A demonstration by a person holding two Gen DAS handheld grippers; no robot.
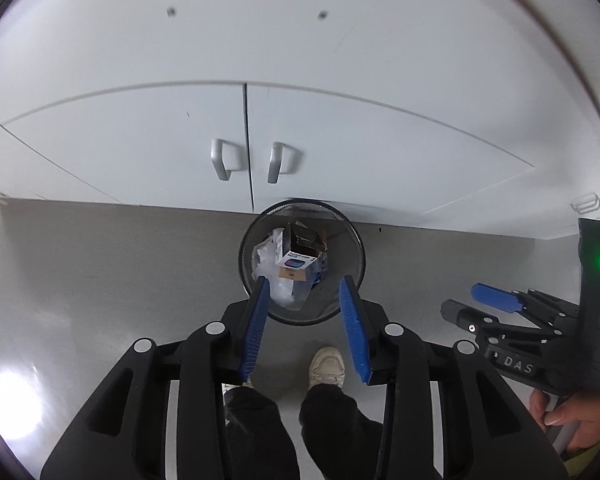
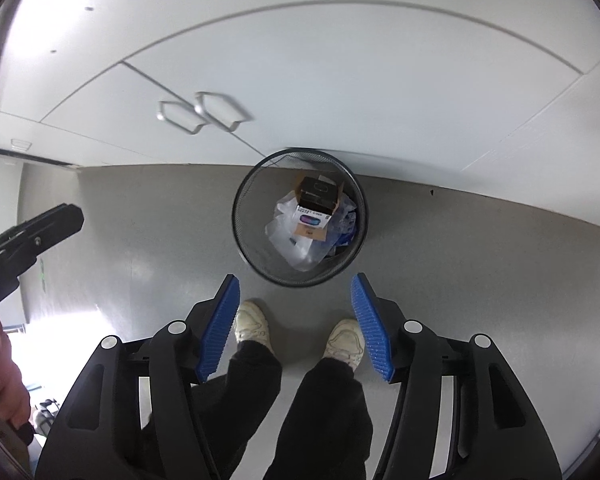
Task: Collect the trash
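Note:
A black mesh waste bin (image 1: 245, 240) (image 2: 238, 220) stands on the grey floor against white cabinets. Inside it lie a small cardboard box (image 1: 300, 248) (image 2: 316, 200), crumpled clear plastic (image 1: 280, 288) (image 2: 296, 244) and other scraps. My left gripper (image 1: 304, 280) points down over the bin, open, with nothing between its blue pads. My right gripper (image 2: 294, 278) hangs over the bin's near rim, open wider and also empty. In the left wrist view the right gripper (image 1: 460, 300) shows at the right edge, held by a hand. One black finger (image 2: 56, 220) of the left gripper shows in the right wrist view.
White cabinet doors with two silver handles (image 1: 220, 160) (image 1: 276, 162) rise right behind the bin. The person's pale shoes (image 2: 252, 322) (image 2: 344, 340) and dark trouser legs stand on the floor just in front of it. Grey floor spreads to both sides.

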